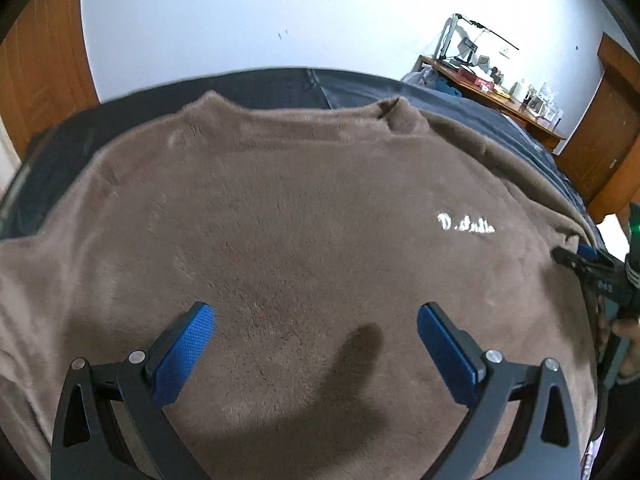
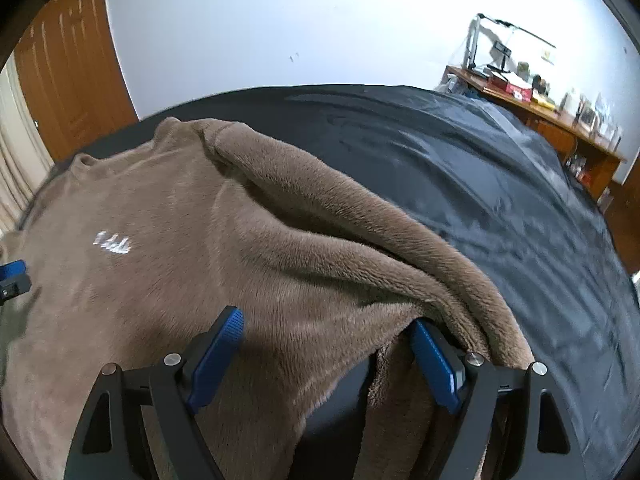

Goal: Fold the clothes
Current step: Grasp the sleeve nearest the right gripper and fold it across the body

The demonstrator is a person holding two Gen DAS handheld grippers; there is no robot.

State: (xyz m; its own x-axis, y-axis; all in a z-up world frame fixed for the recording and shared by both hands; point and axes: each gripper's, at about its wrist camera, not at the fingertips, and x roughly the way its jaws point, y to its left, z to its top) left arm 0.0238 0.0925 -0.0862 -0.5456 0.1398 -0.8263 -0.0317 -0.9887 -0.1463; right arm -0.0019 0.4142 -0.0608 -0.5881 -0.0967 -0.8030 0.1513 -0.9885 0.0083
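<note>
- Left wrist view: the brown fleece top [image 1: 304, 208] lies spread front-up on the dark bedcover [image 1: 280, 84], collar away from the camera and a small white logo [image 1: 466, 224] showing; flat like this, I'd say, so its edges can be picked up for folding.
- The left gripper [image 1: 316, 344] hangs over the lower middle of the top with its blue pads [image 1: 182, 354] wide apart and nothing between them; only its shadow falls on the fleece.
- At the right edge the other tool's tip sits by the garment's side, likely lined up on that edge.
- Right wrist view: the right gripper [image 2: 326, 354] also stands wide, unclamped. Its right-hand pad [image 2: 434, 364] is tucked beneath the sleeve [image 2: 360, 232], which is folded in over the body and forms a thick ridge; fleece lies between the pads, not pinched.
- No baskets or boxes on the bed; the far wooden desk [image 2: 560, 120] holds clutter too small to name.
</note>
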